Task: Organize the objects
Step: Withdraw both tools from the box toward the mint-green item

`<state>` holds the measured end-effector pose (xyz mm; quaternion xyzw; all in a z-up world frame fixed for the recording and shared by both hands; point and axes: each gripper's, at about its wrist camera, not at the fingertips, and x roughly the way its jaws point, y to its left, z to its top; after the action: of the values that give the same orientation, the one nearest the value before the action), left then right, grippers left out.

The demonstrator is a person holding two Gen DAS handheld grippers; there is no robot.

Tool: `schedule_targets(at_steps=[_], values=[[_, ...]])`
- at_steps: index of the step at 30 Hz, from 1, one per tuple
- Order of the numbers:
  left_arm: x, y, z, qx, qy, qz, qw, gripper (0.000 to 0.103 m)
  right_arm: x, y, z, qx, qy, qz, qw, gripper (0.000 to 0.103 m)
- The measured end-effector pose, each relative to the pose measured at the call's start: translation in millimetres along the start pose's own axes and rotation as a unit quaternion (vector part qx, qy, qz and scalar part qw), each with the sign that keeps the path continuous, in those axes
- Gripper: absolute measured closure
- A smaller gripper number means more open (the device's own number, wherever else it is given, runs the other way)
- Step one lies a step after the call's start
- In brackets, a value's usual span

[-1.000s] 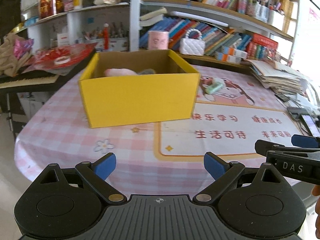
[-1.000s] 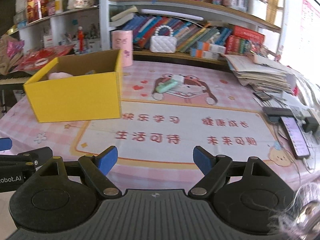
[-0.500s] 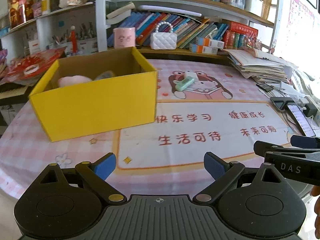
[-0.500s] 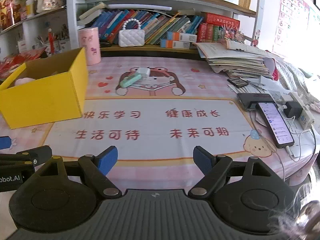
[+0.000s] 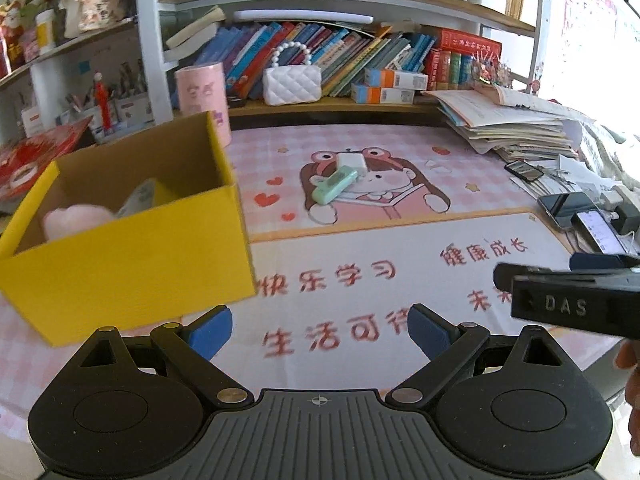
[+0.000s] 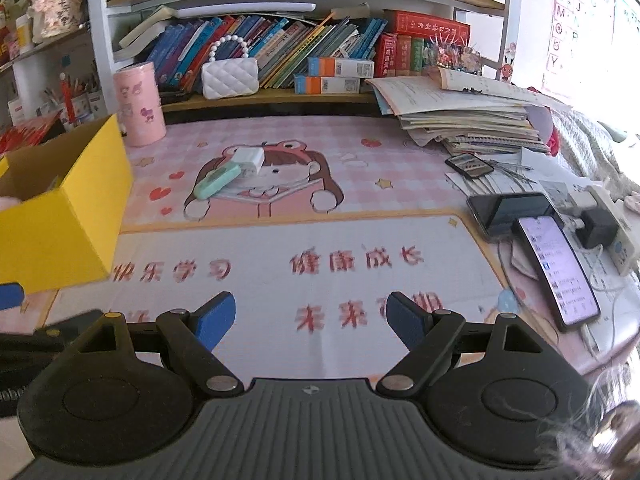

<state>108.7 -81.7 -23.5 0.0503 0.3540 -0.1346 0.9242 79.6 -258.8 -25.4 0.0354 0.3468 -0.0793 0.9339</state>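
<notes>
A yellow cardboard box stands on the pink table mat at the left, holding a pink soft item and a pale packet. It shows at the left edge in the right wrist view. A mint green oblong item and a white block lie on the mat's cartoon girl, beyond both grippers; they also show in the right wrist view, the green item and the white block. My left gripper is open and empty. My right gripper is open and empty.
A bookshelf runs along the back with a pink cylinder and a white quilted purse. A paper stack, phones and a charger lie at the right. The right gripper's side is at the right in the left wrist view.
Both grippers have swung to the right and moved forward; the yellow box has shifted to the left in both views and the green and white items look closer. Both stay open.
</notes>
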Motion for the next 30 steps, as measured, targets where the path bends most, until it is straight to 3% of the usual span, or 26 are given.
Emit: schedule_targets(at_steps=[14,18,25,30], values=[[44.6,-37.3,43.5,-0.004,-0.017,0.000,0.9998,0.014,55.9,-38.1,57.5,0.008,-0.016,0.038,0.999,0.023],[61.0,-40.1,55.4,-0.023,-0.018,0.010,0.9995,0.022,71.1,-45.3,71.1,0.003,-0.020,0.057,0.998,0.023],[100.4,-42.5,74.6,-0.043,-0.015,0.048,0.9978,0.025,96.0,-54.6,94.9,-0.006,-0.028,0.080,0.996,0.023],[130.3,-52.6,84.8,-0.030,-0.003,0.064,0.9975,0.029,111.6,-58.6,108.6,-0.005,-0.026,0.098,0.995,0.023]])
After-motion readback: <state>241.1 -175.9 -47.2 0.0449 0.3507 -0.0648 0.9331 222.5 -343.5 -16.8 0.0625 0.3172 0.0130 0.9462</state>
